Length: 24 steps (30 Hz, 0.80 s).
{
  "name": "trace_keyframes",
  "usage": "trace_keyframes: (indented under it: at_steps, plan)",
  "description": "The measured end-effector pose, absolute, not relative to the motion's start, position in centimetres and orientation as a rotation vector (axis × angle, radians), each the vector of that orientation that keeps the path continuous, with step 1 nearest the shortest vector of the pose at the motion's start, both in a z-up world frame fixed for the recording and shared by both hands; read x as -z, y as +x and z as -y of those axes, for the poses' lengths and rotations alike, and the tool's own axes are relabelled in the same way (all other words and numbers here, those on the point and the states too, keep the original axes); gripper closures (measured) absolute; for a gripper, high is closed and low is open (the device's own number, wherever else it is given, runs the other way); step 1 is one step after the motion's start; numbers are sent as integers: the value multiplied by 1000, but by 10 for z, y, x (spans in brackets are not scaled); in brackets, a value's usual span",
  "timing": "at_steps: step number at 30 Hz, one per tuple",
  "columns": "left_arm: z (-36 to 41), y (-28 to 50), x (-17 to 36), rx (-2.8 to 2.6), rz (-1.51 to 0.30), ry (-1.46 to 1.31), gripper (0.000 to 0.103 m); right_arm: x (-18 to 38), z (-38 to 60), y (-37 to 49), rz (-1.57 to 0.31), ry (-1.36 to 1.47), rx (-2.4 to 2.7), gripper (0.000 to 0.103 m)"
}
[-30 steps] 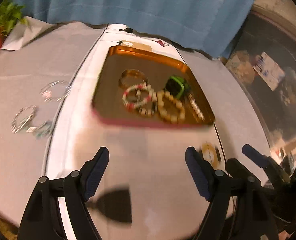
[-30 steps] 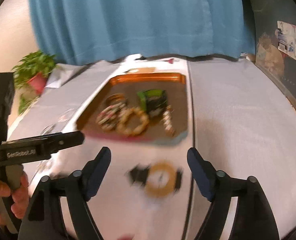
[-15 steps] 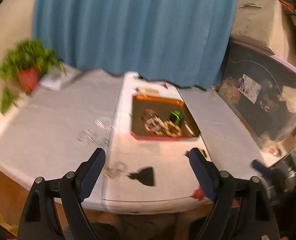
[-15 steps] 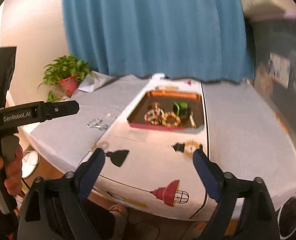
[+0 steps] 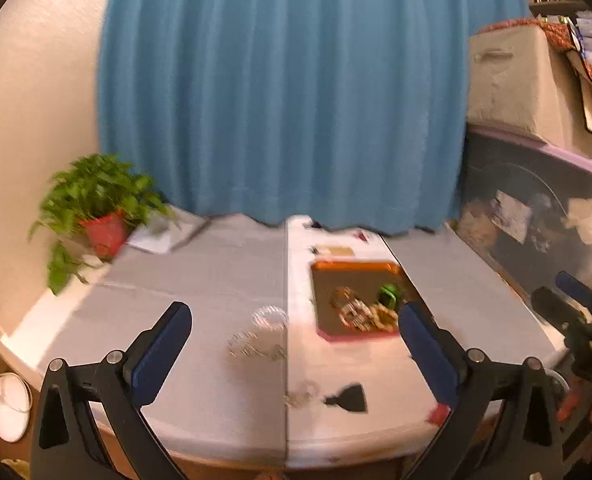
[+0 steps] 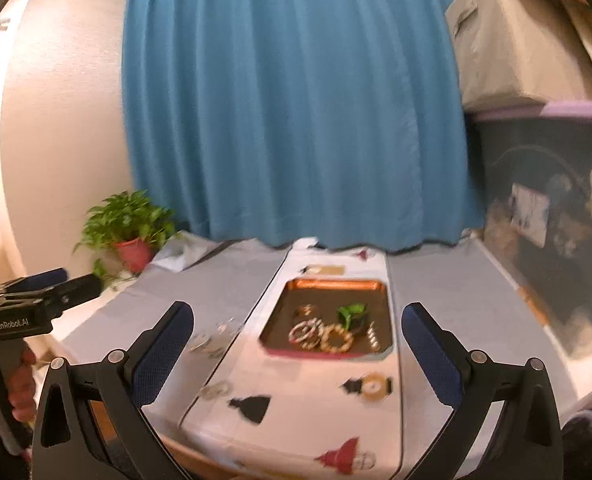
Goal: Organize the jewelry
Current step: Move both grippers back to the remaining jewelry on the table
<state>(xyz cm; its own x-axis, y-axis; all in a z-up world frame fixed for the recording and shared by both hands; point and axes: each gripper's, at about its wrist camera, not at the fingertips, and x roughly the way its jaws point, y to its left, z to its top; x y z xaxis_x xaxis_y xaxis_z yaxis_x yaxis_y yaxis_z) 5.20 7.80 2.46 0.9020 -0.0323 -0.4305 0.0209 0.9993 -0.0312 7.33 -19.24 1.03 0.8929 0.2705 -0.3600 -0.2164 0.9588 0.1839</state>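
An orange-rimmed tray (image 5: 351,267) (image 6: 331,284) sits mid-table and holds several bracelets (image 5: 361,314) (image 6: 319,334) and a green piece (image 5: 389,294) (image 6: 351,312). Silvery bracelets (image 5: 264,334) (image 6: 216,336) lie loose on the grey cloth left of the tray. One more small silvery piece (image 5: 301,394) (image 6: 216,389) lies near the front edge. My left gripper (image 5: 292,356) is open and empty, held back from the table. My right gripper (image 6: 297,356) is also open and empty, well back from the table.
The table (image 5: 200,280) has a grey cloth and a white printed runner (image 6: 315,400). A potted plant (image 5: 100,216) stands at the far left. A blue curtain (image 5: 280,92) hangs behind. A dark storage bin (image 5: 535,232) stands right of the table.
Both grippers have pulled back and up from the table; the tray and bracelets now look small and far. Both stayed open and empty.
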Motion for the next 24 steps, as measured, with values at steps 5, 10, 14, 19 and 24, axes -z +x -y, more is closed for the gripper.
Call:
trace_keyframes:
  at_steps: [5, 10, 14, 19, 24]
  plan:
    - [-106, 49, -64, 54, -360, -71, 0, -39, 195, 80, -310, 124, -223, 0]
    - [-144, 52, -113, 56, -237, -96, 0, -78, 183, 96, -289, 43, -228, 0]
    - [-159, 75, -96, -83, -303, -42, 0, -67, 163, 125, -378, 11, -298, 1]
    - [-165, 121, -15, -105, -558, -12, 0, 4, 127, 156, -558, -17, -351, 14]
    - [-160, 153, 74, -84, -724, 42, 0, 103, 88, 186, -798, 34, -493, 46]
